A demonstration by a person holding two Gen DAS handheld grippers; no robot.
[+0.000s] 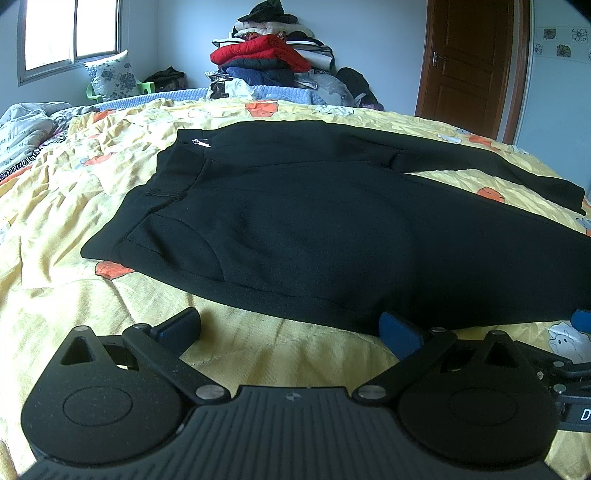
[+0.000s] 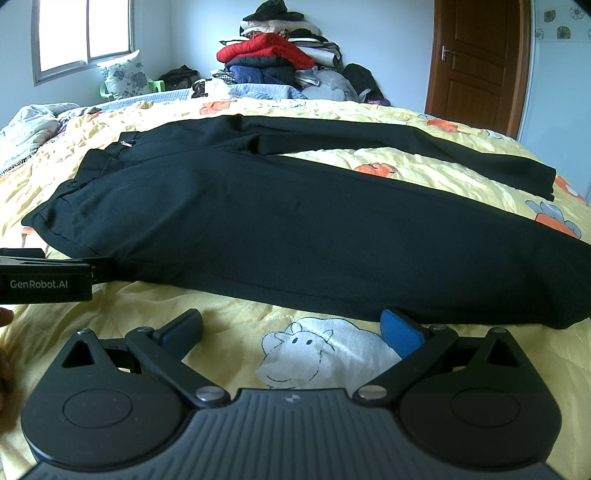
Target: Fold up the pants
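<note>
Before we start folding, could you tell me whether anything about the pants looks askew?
Only slightly: the black pants lie flat on the yellow quilt, but the far leg splays away from the near one, leaving a wedge of quilt between them.

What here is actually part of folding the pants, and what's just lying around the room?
Part of the job:
black pants, spread flat
left claw, open
right claw, open
yellow bedspread under the pants

Just lying about:
pile of clothes
floral pillow
rumpled quilt

Soft daylight from the window [image 1: 70, 33], blown white; fisheye bends edges; dark vignetted corners.
</note>
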